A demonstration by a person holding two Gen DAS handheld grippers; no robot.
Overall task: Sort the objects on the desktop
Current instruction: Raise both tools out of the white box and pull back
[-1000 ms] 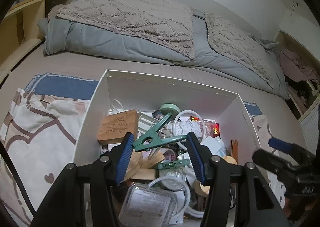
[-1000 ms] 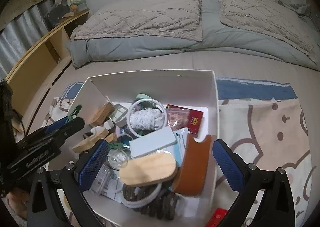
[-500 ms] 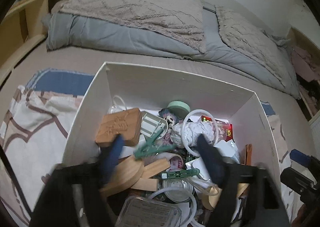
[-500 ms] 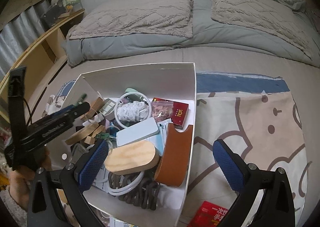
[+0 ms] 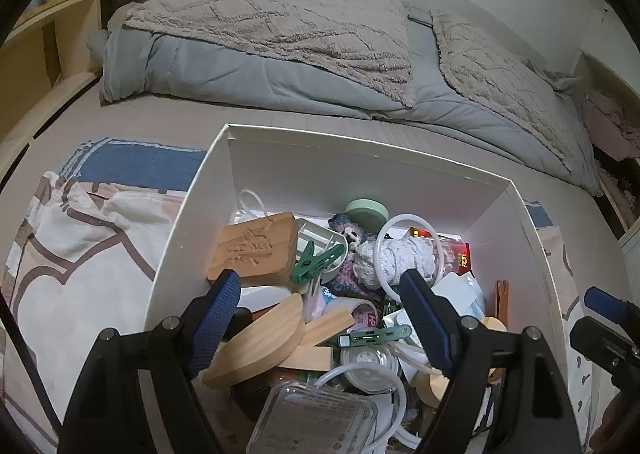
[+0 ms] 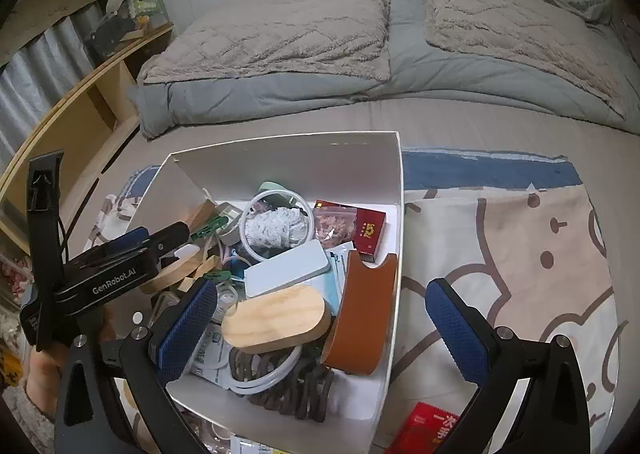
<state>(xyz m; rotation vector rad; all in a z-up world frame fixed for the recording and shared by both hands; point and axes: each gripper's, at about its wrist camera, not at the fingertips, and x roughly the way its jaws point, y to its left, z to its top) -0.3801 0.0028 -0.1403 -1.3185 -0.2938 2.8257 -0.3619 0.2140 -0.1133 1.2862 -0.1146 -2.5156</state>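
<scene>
A white cardboard box (image 5: 360, 138) full of small items sits on the bed. My left gripper (image 5: 318, 286) hovers open above its clutter with nothing between the pads. Just beyond its tips a green clothes peg (image 5: 316, 264) lies loose beside a carved wooden block (image 5: 256, 250) and a white ring around pale yarn (image 5: 404, 254). My right gripper (image 6: 320, 290) stands open over the box's (image 6: 280, 140) right half, above an oval wooden block (image 6: 276, 320) and a brown leather sleeve (image 6: 360, 314). The left gripper (image 6: 132, 250) reaches in from the left.
A cartoon-print sheet (image 6: 520, 254) covers the bed around the box. Pillows and a grey duvet (image 5: 280, 66) lie behind it. A wooden shelf unit (image 6: 80, 106) runs along the left. A red book (image 6: 428, 430) lies near the box's front right corner.
My left gripper has opened and let go of the green peg, which now lies in the box by the carved block. The right gripper stays open; the box sits further left in its view.
</scene>
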